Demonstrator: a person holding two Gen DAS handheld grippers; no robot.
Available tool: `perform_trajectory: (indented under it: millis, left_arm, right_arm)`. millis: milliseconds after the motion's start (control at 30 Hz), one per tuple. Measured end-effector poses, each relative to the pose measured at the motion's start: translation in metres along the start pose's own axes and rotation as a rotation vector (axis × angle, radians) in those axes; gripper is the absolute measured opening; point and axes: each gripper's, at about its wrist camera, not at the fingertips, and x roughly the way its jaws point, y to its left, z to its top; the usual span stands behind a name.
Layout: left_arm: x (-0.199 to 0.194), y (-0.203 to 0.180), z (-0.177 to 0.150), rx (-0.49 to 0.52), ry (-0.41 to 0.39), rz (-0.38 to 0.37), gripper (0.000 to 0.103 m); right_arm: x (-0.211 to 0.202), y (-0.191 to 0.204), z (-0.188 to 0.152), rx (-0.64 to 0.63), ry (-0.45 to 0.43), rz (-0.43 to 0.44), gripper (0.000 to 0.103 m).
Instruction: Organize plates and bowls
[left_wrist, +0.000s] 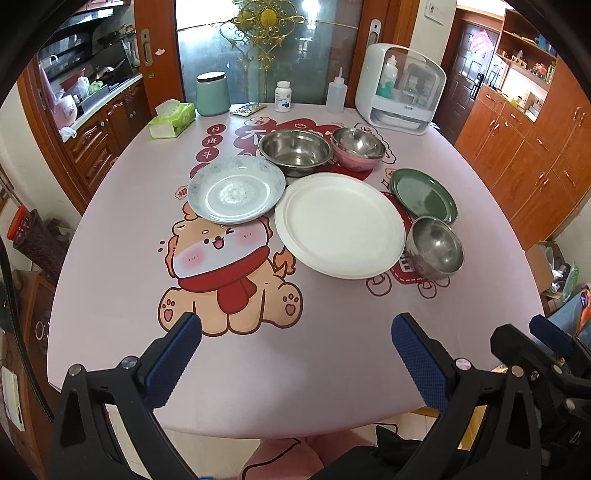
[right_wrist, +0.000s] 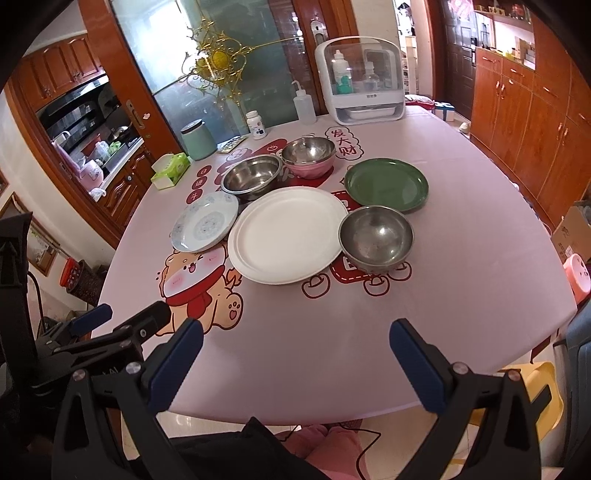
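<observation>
On the pink table (left_wrist: 110, 280) lie a large white plate (left_wrist: 338, 225) (right_wrist: 288, 234), a blue-patterned plate (left_wrist: 236, 190) (right_wrist: 205, 223) to its left and a green plate (left_wrist: 423, 195) (right_wrist: 386, 184) to its right. A large steel bowl (left_wrist: 295, 151) (right_wrist: 253, 179) and a pink bowl with a steel inside (left_wrist: 358, 147) (right_wrist: 308, 155) stand behind. A small steel bowl (left_wrist: 436, 247) (right_wrist: 375, 236) stands at the white plate's right. My left gripper (left_wrist: 295, 354) and right gripper (right_wrist: 295, 362) are open and empty over the table's near edge.
At the table's far side stand a tissue box (left_wrist: 171, 120), a green canister (left_wrist: 213, 94), a pill bottle (left_wrist: 283, 96), a squeeze bottle (left_wrist: 335, 94) and a white bottle cabinet (left_wrist: 400, 88). Wooden cabinets (right_wrist: 524, 110) line the right wall.
</observation>
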Motion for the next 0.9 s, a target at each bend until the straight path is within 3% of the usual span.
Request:
perform_trajectory:
  millis: [433, 900]
  left_arm:
    - [0.023, 0.009, 0.005, 0.0, 0.062, -0.01, 0.099]
    - [0.055, -0.01, 0.033, -0.063, 0.107, 0.039, 0.096]
  right_arm:
    - [0.009, -0.001, 0.0, 0.03, -0.019, -0.058, 0.101]
    - [0.036, -0.022, 0.044, -0.042, 0.001, 0.003, 0.097]
